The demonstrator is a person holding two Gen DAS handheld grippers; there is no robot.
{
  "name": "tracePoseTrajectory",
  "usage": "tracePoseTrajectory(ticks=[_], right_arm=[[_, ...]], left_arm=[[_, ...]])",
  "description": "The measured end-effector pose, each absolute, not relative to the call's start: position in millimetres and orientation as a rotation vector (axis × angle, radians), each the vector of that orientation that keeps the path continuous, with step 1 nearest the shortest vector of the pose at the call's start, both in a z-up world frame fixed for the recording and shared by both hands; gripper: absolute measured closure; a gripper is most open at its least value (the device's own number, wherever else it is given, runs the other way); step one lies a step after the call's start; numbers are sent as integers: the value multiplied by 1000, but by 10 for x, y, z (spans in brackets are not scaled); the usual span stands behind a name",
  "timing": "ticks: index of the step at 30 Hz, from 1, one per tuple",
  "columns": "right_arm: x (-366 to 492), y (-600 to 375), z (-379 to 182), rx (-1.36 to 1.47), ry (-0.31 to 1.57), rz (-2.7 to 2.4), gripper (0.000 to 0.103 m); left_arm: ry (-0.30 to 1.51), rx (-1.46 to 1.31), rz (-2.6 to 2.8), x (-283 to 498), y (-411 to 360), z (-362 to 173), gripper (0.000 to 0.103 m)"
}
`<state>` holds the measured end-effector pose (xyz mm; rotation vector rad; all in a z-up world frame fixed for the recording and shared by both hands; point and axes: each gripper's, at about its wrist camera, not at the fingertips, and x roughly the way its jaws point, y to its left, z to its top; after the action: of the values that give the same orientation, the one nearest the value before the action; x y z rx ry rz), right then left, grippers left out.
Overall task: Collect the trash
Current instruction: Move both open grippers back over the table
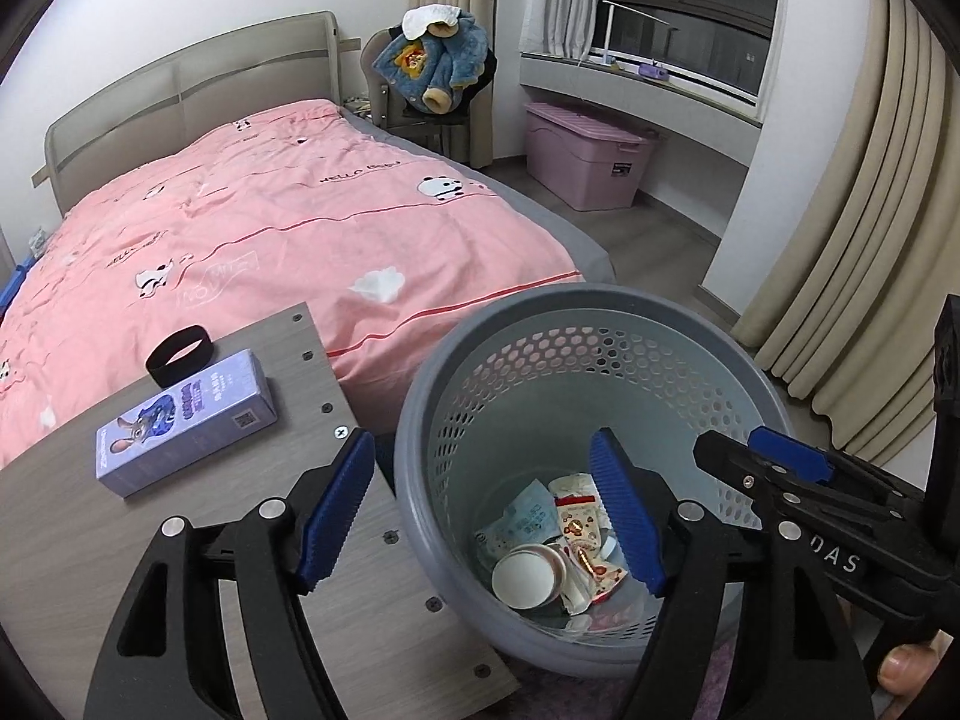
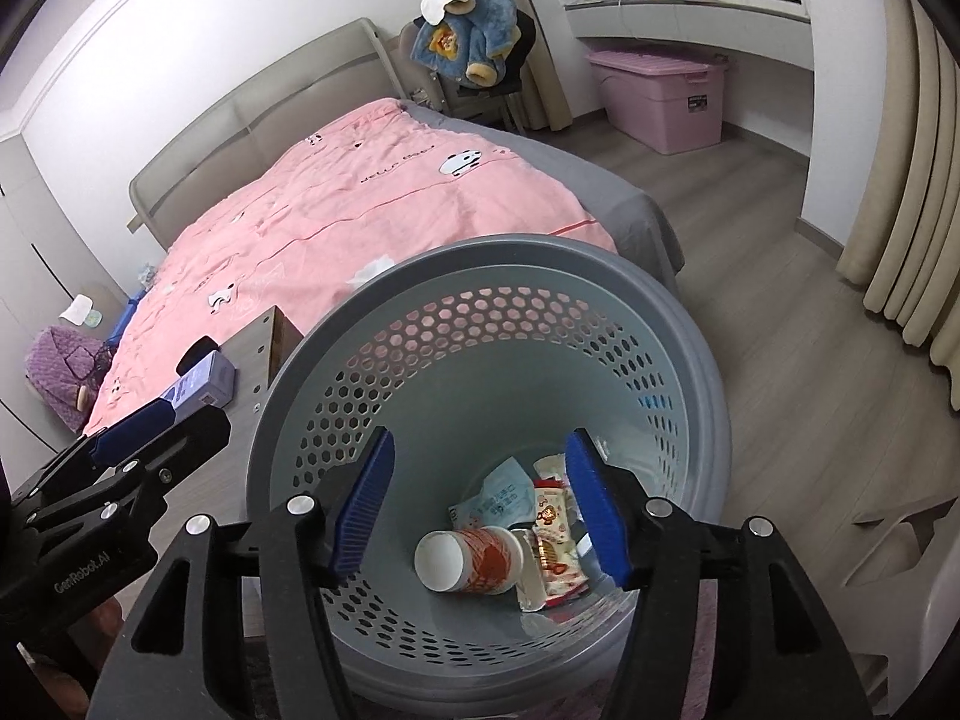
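A grey perforated waste basket [image 1: 414, 420] [image 2: 288, 372] stands at the foot of a pink bed. On its bottom lie a paper cup [image 1: 528, 576] [image 2: 468, 558] on its side and several snack wrappers [image 1: 576, 510] [image 2: 555, 546]. My left gripper [image 1: 480, 462] is open with nothing between its blue pads, straddling the basket's left rim and a table edge. Above the basket's mouth my right gripper [image 2: 480, 450] is open and empty, with the cup straight below it. A crumpled white tissue [image 1: 375, 285] [image 2: 372, 270] lies on the bedcover.
A grey wood-grain table [image 1: 60, 540] left of the basket carries a purple box [image 1: 180, 426] and a black band [image 1: 180, 354]. The pink bed [image 1: 270, 210] lies behind. Further back are a pink storage bin [image 1: 582, 162], a chair with clothes [image 1: 432, 66], and curtains [image 1: 840, 240] at the right.
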<state>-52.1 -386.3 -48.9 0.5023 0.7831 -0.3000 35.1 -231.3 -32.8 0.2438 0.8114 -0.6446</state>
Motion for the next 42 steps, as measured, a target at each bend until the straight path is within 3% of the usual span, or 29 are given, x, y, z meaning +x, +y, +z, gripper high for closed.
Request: tracePoseTrajectory(ticks=[17,42], right_arm=[[-446,-3608,-425,469,785,-249,29],[-33,-3074,-385,411,838,-183,27]], left_arm=[[814,211,-567,479,-1839,-378,32],[779,186,-414,1146,-831,-444,32]])
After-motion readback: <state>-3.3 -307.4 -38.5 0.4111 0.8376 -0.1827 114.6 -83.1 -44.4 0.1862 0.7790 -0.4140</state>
